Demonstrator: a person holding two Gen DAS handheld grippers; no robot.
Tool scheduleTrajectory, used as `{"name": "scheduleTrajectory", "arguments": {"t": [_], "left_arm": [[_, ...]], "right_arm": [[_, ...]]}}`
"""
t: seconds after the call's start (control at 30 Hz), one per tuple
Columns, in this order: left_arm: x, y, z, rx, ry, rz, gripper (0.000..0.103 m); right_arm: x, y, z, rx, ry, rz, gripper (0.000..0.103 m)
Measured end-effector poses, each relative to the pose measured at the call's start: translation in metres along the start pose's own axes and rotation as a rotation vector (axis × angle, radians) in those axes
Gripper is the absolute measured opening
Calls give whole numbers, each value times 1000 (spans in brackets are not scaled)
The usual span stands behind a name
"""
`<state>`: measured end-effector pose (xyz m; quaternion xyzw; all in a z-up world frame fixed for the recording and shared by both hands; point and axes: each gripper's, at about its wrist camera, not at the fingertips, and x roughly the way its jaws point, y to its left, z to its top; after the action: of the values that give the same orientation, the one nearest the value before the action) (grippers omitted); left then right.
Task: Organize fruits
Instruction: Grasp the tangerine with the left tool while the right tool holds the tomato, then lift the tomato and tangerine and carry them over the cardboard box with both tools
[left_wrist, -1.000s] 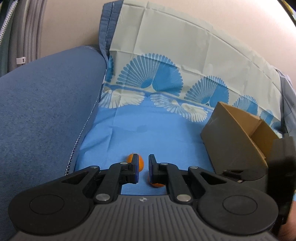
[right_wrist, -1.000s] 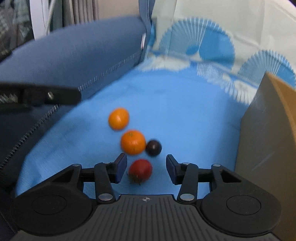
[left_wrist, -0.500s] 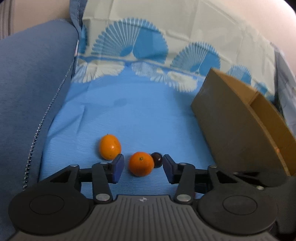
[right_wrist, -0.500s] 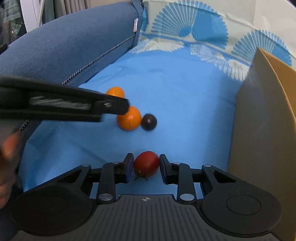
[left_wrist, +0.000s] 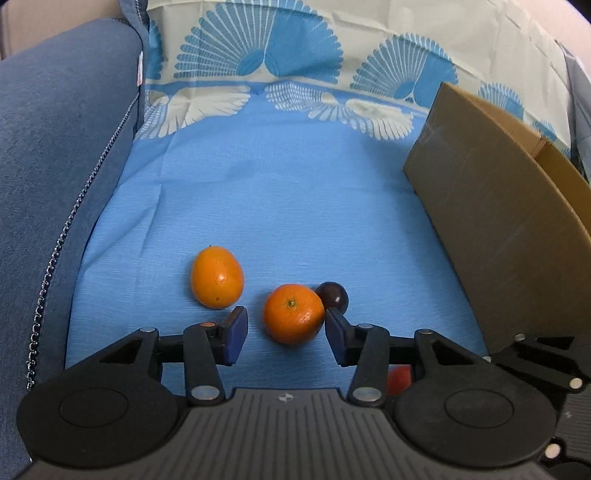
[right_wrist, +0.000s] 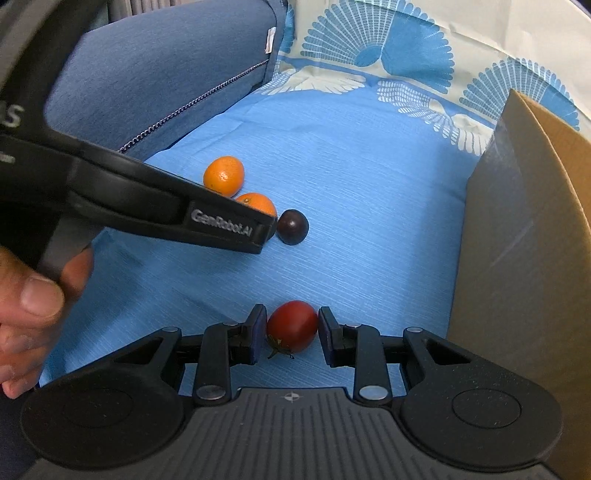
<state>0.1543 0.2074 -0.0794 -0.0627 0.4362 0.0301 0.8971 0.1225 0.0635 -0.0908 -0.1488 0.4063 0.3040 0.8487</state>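
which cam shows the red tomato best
The right wrist view: the red tomato sits whole between the right tongs, whose pads press its sides. In the left wrist view only a red sliver peeks from behind the left tongs' finger.

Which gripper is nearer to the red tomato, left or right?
Right. The right gripper has its jaws closed on the red tomato; the left gripper is farther, around the round orange.

Blue cloth (left_wrist: 295, 192) looked woven and matt. Cardboard box (left_wrist: 491, 221) beside it was plain and dull. Tomato (right_wrist: 292, 325) was glossy, oranges (left_wrist: 217, 277) pitted and shiny, claws (right_wrist: 291, 334) matt black plastic.
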Motion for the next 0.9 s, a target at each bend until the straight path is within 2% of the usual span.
{"name": "scheduleTrajectory", "arguments": {"t": [0.07,0.1,0.33,0.43,0.5,0.57,0.63,0.8,0.9], "left_arm": [[3,0,0,-1,5,-3,48],[4,1,0,-7,7,-6,42],[-11,6,-2,-44,-20,-6,41],[-29,13,-4,-85,-62,0,40],[-52,14,-7,-113,-125,5,40],[-73,10,-1,-140,-126,-21,40],[-106,-8,21,-103,-164,-3,39],[-234,-75,114,42,-397,3,40],[-302,-116,168,82,-482,21,40]], "right_arm": [[-1,0,-1,1,-1,0,32],[-2,1,-1,2,-1,0,32],[-11,0,-7,27,-3,-3,32],[-16,1,-11,34,-9,-1,32],[-22,3,-14,35,-16,1,32],[-29,4,-17,40,-26,6,32],[-36,4,-18,44,-40,13,31],[-47,5,-19,44,-65,20,32],[-52,2,-21,56,-73,24,32]]}}
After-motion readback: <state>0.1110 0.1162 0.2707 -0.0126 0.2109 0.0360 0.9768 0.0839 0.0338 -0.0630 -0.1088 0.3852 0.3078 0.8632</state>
